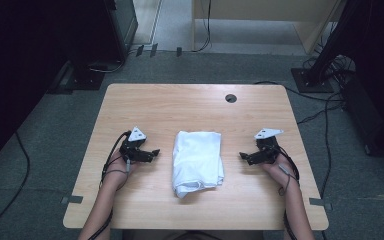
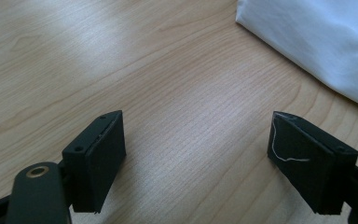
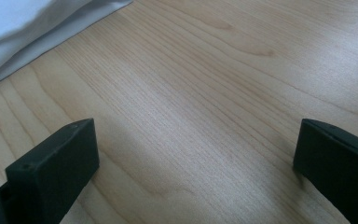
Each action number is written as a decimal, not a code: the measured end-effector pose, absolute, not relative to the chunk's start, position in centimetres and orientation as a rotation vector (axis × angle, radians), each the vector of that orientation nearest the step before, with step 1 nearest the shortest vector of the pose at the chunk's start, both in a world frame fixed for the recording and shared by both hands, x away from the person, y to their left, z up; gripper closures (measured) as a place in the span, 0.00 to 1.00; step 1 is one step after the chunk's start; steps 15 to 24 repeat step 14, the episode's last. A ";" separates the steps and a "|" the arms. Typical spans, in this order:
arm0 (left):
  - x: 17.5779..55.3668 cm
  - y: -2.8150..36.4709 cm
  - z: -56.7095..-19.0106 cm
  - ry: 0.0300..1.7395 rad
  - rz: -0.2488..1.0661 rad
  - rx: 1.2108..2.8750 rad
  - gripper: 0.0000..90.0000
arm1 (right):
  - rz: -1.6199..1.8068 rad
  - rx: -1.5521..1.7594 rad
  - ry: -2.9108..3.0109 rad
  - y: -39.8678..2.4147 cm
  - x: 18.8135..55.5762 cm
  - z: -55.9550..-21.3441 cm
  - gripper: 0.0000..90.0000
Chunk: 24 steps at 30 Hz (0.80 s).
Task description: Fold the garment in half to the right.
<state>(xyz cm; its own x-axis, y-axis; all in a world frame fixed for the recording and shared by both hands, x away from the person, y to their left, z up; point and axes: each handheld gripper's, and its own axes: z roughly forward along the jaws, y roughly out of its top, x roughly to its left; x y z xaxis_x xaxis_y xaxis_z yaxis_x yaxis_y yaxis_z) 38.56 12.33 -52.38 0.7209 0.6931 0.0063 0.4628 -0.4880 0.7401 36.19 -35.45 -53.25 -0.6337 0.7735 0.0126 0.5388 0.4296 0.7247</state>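
Note:
A folded white cloth [image 1: 198, 161] lies in the middle of the wooden table [image 1: 190, 107], its near end rumpled. My left gripper [image 1: 151, 154] rests on the table just left of the cloth, jaws pointing toward it and open with nothing between them. My right gripper [image 1: 245, 157] rests on the table to the cloth's right, also open and empty, pointing at the cloth. In the left gripper view the cloth [image 2: 317, 42] fills the upper right corner beyond the open left gripper [image 2: 196, 163]. In the right gripper view the cloth [image 3: 32, 28] sits at upper left beyond the open right gripper [image 3: 196, 163].
A round cable hole [image 1: 230, 98] sits near the table's far edge. Dark stands and cables [image 1: 325, 75] lie on the grey floor beyond and right of the table. A light wooden desk [image 1: 260, 15] stands farther back.

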 end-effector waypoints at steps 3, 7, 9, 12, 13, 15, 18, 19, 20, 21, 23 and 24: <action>38.6 12.3 -52.4 0.871 0.394 2.175 0.21 | 1.023 1.128 2.365 -35.5 36.2 -53.3 0.00; 38.6 12.3 -52.4 0.872 0.394 2.173 0.21 | 1.023 1.128 2.365 -35.5 36.2 -53.3 0.00; 38.6 12.3 -52.4 0.871 0.394 2.175 0.21 | 1.024 1.129 2.365 -35.4 36.2 -53.2 0.00; 38.6 12.3 -52.4 0.871 0.395 2.175 0.21 | 1.023 1.128 2.365 -35.5 36.2 -53.3 0.00; 38.5 12.3 -52.4 0.874 0.396 2.175 0.21 | 1.023 1.128 2.365 -35.5 36.2 -53.2 0.00; 38.5 12.3 -52.4 0.874 0.396 2.175 0.21 | 1.023 1.128 2.365 -35.5 36.2 -53.2 0.00; 38.5 12.3 -52.4 0.874 0.396 2.175 0.21 | 1.023 1.128 2.365 -35.5 36.2 -53.2 0.00; 38.5 12.3 -52.4 0.874 0.396 2.175 0.21 | 1.023 1.128 2.365 -35.5 36.2 -53.2 0.00; 38.5 12.3 -52.4 0.874 0.396 2.175 0.21 | 1.023 1.128 2.365 -35.5 36.2 -53.2 0.00; 38.5 12.3 -52.4 0.874 0.396 2.175 0.21 | 1.023 1.128 2.365 -35.5 36.2 -53.2 0.00; 38.5 12.3 -52.4 0.874 0.396 2.175 0.21 | 1.023 1.128 2.365 -35.5 36.2 -53.2 0.00; 38.5 12.3 -52.4 0.874 0.396 2.175 0.21 | 1.023 1.128 2.365 -35.5 36.2 -53.2 0.00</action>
